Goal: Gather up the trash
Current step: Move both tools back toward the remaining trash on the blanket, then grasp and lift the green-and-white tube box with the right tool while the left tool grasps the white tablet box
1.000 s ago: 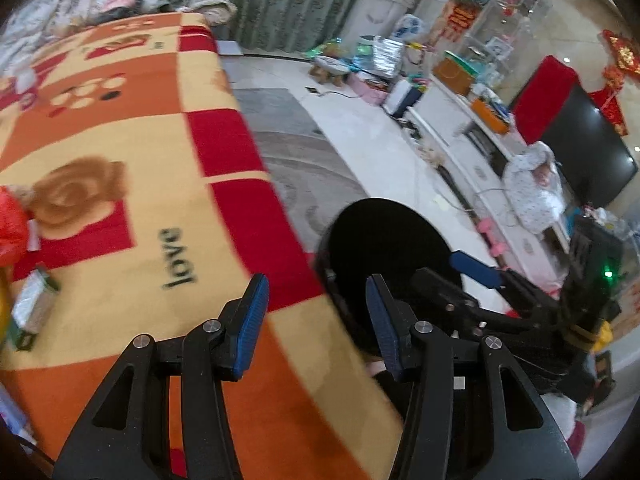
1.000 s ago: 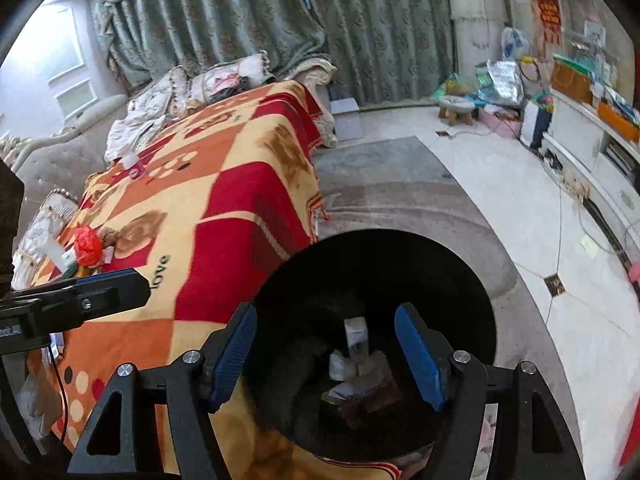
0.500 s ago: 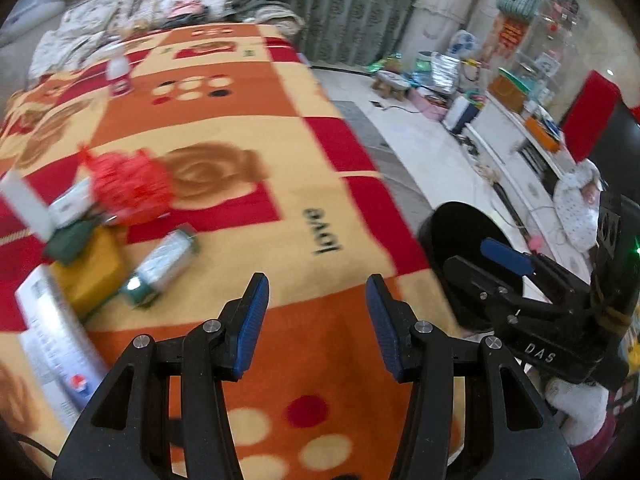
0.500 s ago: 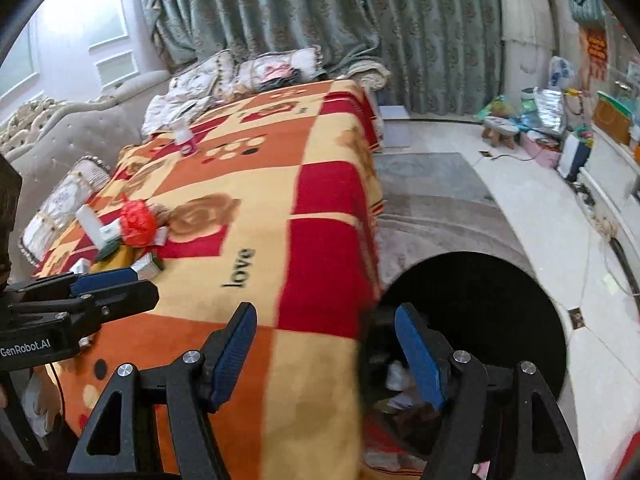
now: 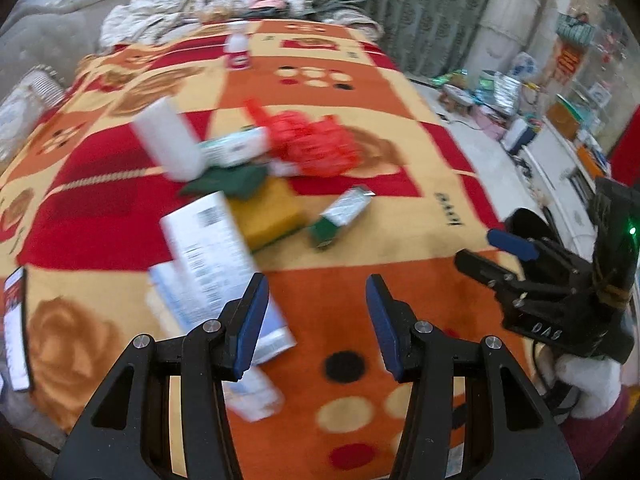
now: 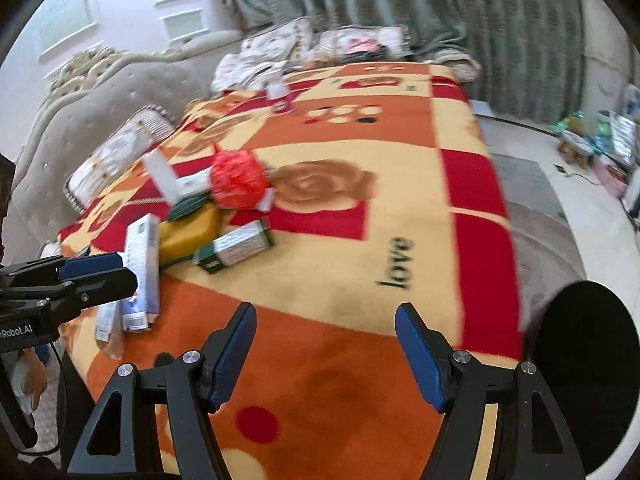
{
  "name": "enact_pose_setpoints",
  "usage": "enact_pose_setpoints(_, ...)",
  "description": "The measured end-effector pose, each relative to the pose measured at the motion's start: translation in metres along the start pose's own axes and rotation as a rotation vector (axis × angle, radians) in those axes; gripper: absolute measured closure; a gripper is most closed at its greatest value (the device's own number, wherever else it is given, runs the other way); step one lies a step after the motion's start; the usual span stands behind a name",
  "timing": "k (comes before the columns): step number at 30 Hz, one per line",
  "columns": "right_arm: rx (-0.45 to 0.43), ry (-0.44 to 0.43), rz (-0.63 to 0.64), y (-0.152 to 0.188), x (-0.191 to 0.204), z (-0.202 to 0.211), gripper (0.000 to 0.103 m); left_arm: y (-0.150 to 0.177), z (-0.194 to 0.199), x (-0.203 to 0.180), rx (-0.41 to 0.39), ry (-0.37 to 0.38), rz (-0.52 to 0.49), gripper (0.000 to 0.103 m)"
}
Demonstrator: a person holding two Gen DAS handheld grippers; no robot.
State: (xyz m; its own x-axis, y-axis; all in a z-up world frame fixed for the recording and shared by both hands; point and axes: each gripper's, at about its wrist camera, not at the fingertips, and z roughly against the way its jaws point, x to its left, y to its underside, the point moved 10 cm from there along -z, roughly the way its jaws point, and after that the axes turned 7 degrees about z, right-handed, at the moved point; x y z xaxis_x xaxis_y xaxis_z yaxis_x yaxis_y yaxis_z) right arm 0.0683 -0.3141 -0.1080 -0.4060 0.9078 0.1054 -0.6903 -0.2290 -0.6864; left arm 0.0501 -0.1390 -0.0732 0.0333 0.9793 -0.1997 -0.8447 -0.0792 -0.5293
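Observation:
Trash lies on a red, orange and yellow blanket (image 5: 360, 280): a crumpled red bag (image 5: 316, 144) (image 6: 238, 180), a white tube (image 5: 168, 142), a green-and-silver carton (image 5: 340, 216) (image 6: 236, 248), a yellow sponge-like block (image 5: 268, 216) (image 6: 188, 232) and white paper boxes (image 5: 208, 256) (image 6: 140, 264). My left gripper (image 5: 316, 322) is open and empty above the blanket's near part, close to the paper boxes. My right gripper (image 6: 324, 356) is open and empty over the orange near edge. The black trash bin (image 6: 592, 376) stands on the floor at the right.
A white bottle (image 5: 238, 52) stands far back on the blanket. A grey sofa (image 6: 100, 100) with cushions lies to the left and behind. Curtains, a tiled floor, a grey rug (image 6: 540, 216) and cluttered shelves are to the right.
Both grippers have swung left from over the black bin to over the blanket. The trash pile has come into view and nearer. Both stay open and empty.

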Motion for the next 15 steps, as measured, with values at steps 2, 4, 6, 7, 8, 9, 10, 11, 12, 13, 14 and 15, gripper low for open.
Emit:
enact_pose_setpoints(2,0.004,-0.016,0.017,-0.004,0.011,-0.006,0.034,0.003,-0.003,0.019,0.004,-0.024,0.021,0.054)
enact_pose_setpoints(4,0.007,-0.031,0.025,-0.010,0.019,-0.013,0.034,0.008,-0.012,0.036,0.028,-0.050,0.039,0.054)
enact_pose_setpoints(6,0.014,-0.044,0.028,-0.017,0.027,-0.021,0.034,0.014,-0.017,0.048,0.042,-0.057,0.051,0.054)
enact_pose_setpoints(7,0.017,-0.052,0.030,-0.021,0.031,-0.026,0.034,0.013,-0.014,0.052,0.020,-0.059,0.044,0.054)
enact_pose_setpoints(8,0.021,-0.057,0.031,-0.023,0.035,-0.030,0.034,0.015,-0.014,0.058,0.028,-0.081,0.040,0.054)
enact_pose_setpoints(9,0.027,-0.060,0.034,-0.026,0.038,-0.034,0.034,0.017,-0.015,0.062,0.042,-0.090,0.043,0.054)
enact_pose_setpoints(10,0.033,-0.062,0.037,-0.029,0.042,-0.039,0.034,0.019,-0.014,0.068,0.052,-0.086,0.055,0.054)
enact_pose_setpoints(11,0.039,-0.062,0.040,-0.031,0.045,-0.043,0.034,0.022,-0.014,0.077,0.059,-0.088,0.070,0.054)
enact_pose_setpoints(12,0.044,-0.062,0.043,-0.033,0.048,-0.046,0.034,0.024,-0.013,0.086,0.064,-0.101,0.081,0.054)
enact_pose_setpoints(13,0.049,-0.066,0.046,-0.037,0.052,-0.052,0.034,0.027,-0.011,0.096,0.069,-0.116,0.092,0.054)
enact_pose_setpoints(14,0.053,-0.070,0.048,-0.039,0.056,-0.057,0.034,0.030,-0.009,0.104,0.071,-0.121,0.104,0.054)
enact_pose_setpoints(15,0.057,-0.072,0.050,-0.041,0.059,-0.061,0.033,0.033,-0.007,0.113,0.073,-0.125,0.122,0.054)
